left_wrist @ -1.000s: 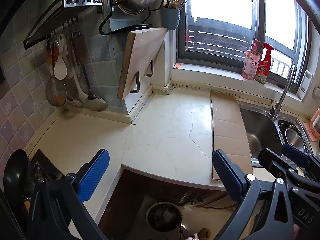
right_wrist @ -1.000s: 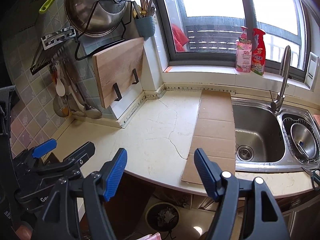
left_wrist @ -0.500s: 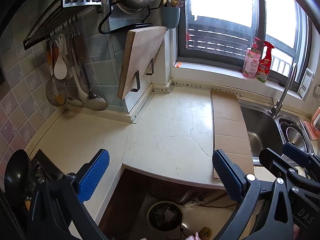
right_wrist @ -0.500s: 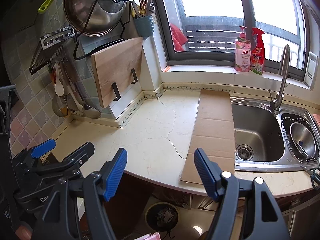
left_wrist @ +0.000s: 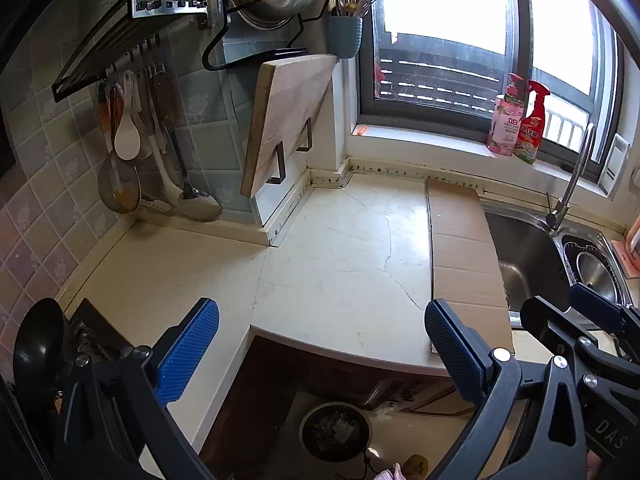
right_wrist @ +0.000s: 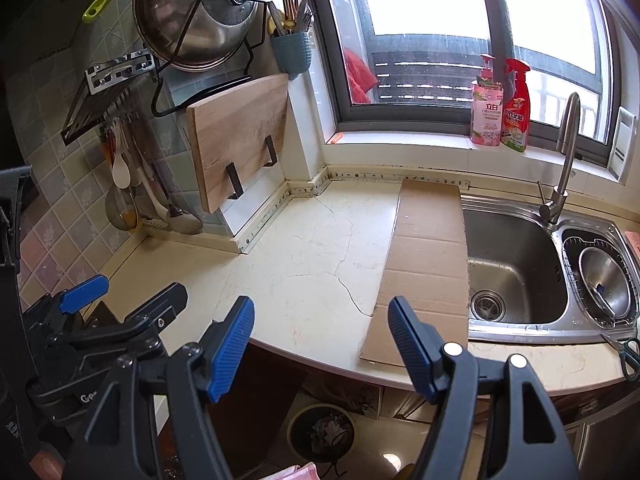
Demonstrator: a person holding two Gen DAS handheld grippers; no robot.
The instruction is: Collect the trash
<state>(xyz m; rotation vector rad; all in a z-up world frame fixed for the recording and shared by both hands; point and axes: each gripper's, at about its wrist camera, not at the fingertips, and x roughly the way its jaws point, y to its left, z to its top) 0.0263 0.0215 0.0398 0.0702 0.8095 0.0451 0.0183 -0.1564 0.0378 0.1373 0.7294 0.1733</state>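
Observation:
A long flat strip of brown cardboard (left_wrist: 464,256) (right_wrist: 428,264) lies on the cream counter (left_wrist: 340,248), against the sink's left rim. A round trash bin (left_wrist: 335,430) (right_wrist: 322,432) with crumpled waste in it stands on the floor below the counter's front edge. My left gripper (left_wrist: 320,344) hangs open over that edge, with nothing between its blue pads. My right gripper (right_wrist: 322,340) is open too and holds nothing; it hovers near the cardboard's near end. Each gripper shows beside the other: the right gripper (left_wrist: 564,308), the left gripper (right_wrist: 132,292).
A steel sink (right_wrist: 516,264) with a tall faucet (right_wrist: 564,160) is on the right. Two cleaner bottles (right_wrist: 500,108) stand on the sill. A wooden cutting board (right_wrist: 240,140), hanging utensils (left_wrist: 132,152) and a pot lid (right_wrist: 200,12) line the tiled wall. Scissors (right_wrist: 628,354) lie far right.

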